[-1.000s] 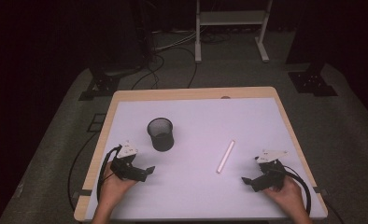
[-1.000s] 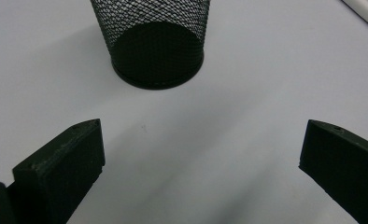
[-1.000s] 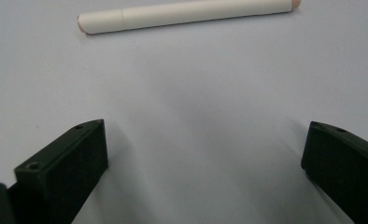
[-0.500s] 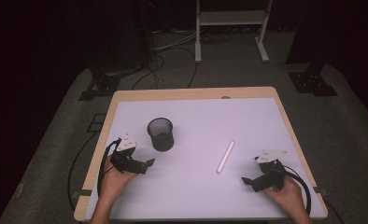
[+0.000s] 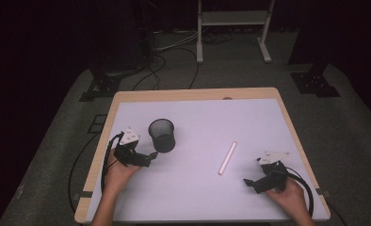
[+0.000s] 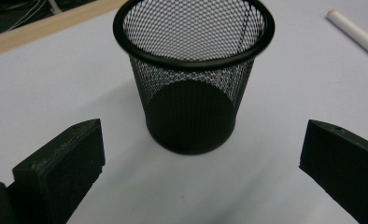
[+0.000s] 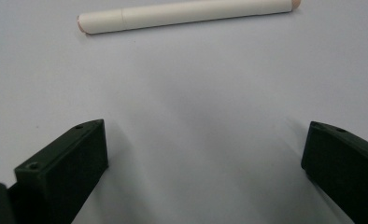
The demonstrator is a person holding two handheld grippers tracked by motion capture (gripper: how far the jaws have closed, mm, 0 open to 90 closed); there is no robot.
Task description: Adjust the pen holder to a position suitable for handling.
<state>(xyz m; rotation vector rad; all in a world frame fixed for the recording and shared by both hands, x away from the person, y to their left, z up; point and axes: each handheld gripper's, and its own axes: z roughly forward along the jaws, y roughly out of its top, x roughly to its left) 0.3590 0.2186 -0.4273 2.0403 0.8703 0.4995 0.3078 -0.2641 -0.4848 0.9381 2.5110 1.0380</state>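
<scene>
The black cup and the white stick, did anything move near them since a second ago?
The left gripper slid forward and toward the black mesh cup; its open jaws now face the cup from close by without touching it. Nothing was grabbed or let go. The cup, the white stick and the right gripper, with its jaws open, stayed where they were.

A dark lab or studio: around the lit white-topped table (image 5: 197, 108) lie floor cables (image 5: 174, 52), black stand bases (image 5: 101, 87) and a white metal frame (image 5: 233, 21) behind it.
</scene>
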